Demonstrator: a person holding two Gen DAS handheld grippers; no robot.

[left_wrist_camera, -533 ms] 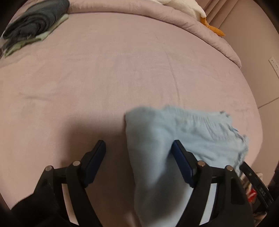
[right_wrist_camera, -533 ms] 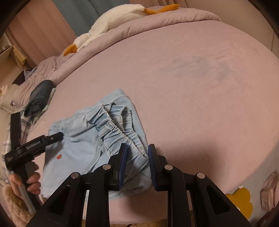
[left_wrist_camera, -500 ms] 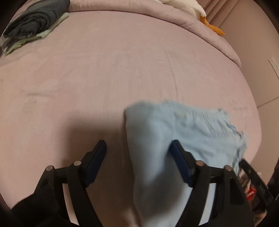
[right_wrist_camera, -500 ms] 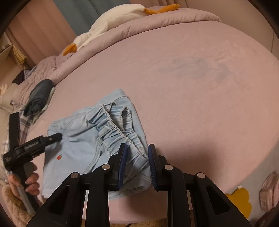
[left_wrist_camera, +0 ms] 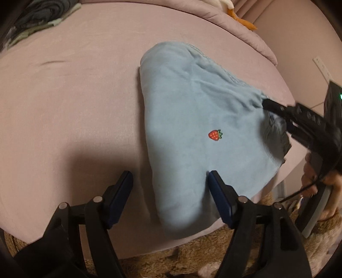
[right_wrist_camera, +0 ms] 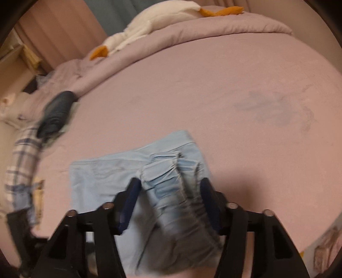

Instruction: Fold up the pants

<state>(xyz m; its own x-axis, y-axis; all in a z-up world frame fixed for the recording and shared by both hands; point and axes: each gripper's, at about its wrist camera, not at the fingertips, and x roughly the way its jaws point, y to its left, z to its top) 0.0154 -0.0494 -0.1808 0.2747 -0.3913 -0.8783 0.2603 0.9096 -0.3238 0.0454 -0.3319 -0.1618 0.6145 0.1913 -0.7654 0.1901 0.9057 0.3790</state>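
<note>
**Ana:** Pants point(left_wrist_camera: 192, 119), pale blue, folded into a soft bundle near the bed's front edge, strawberry patch facing up. Nearest us in the left wrist view, the left tool point(left_wrist_camera: 170, 188) hangs with its jaws wide apart, nothing clamped; one blue pad sits over the cloth's near edge at five o'clock, the other over bare sheet at seven.

**Ben:** And the right tool point(right_wrist_camera: 170, 192)?

**Ana:** Its jaws have just been opening. The gathered elastic waistband point(right_wrist_camera: 171, 181) lies between them, but the pads stand clear of it, so I read that as released. From the left view, it comes in at three o'clock, at the waistband end.

**Ben:** How will the fabric handle?

**Ana:** Light and floppy, I'd judge: no stiffness, it will sag and slide on the sheet. The bunched waistband is the thickest, surest pinch; a hem or folded edge would also serve.

**Ben:** Further off?

**Ana:** Bare pink bed point(left_wrist_camera: 74, 96), then a dark folded garment point(left_wrist_camera: 42, 12) at eleven o'clock, and a white plush toy point(right_wrist_camera: 154, 25) on the duvet at twelve.
</note>
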